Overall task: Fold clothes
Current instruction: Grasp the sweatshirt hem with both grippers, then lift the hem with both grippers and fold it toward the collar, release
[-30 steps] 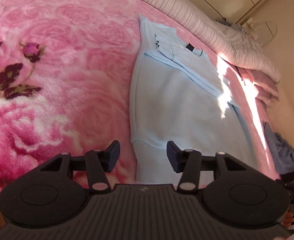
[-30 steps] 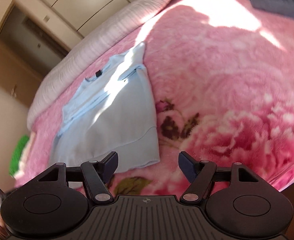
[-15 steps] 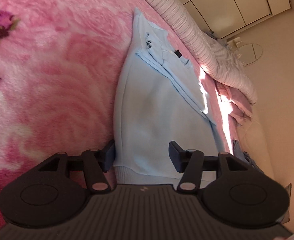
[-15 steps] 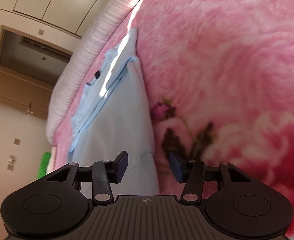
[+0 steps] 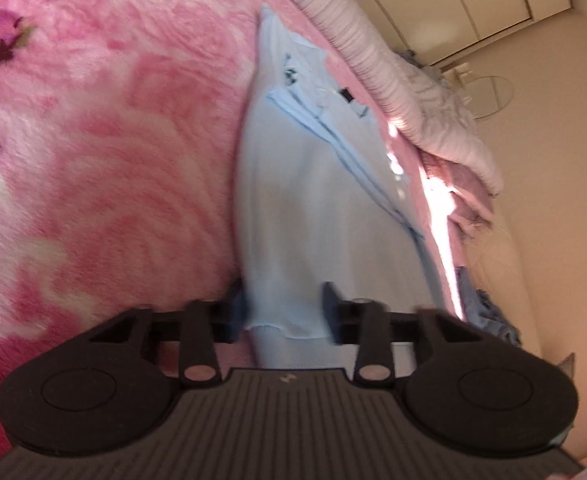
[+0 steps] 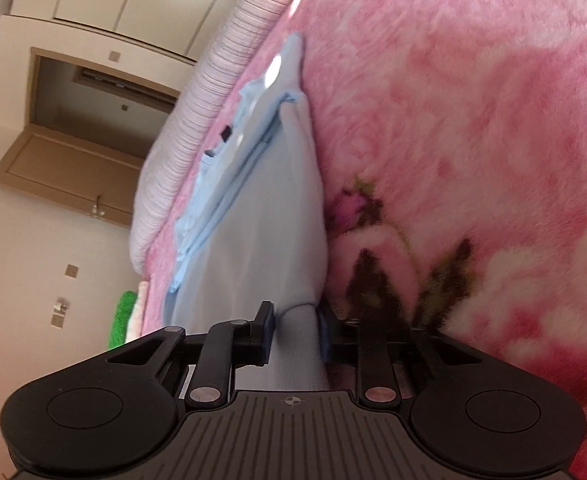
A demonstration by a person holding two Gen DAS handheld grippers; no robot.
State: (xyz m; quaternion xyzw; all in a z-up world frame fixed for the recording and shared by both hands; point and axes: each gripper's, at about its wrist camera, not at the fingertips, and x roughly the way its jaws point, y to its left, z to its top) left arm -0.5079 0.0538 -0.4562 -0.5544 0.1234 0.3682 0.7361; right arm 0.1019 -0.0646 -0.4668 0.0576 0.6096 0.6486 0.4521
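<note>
A light blue sweater (image 5: 313, 200) lies flat on a pink rose-pattern blanket (image 5: 113, 160), collar far, ribbed hem near. My left gripper (image 5: 283, 312) is low at the hem's left corner. Its jaws are open, with the hem lying between them and the left finger partly behind the cloth's edge. In the right wrist view the sweater (image 6: 269, 220) runs away from me along the blanket (image 6: 473, 120). My right gripper (image 6: 295, 330) is shut on the hem's right corner, and bunched fabric fills the narrow gap between its pads.
A striped pink-white bolster (image 5: 357, 40) lines the bed's far edge. Dark blue clothing (image 5: 489, 312) lies at the bed's right side beside a cream wall. Something green (image 6: 123, 316) sits by the bed's left edge, below a wooden door (image 6: 73, 160).
Both grippers dropped low and moved forward onto the sweater's hem. The right jaws narrowed step by step and closed on the hem corner. The left jaws narrowed slightly around the other corner.
</note>
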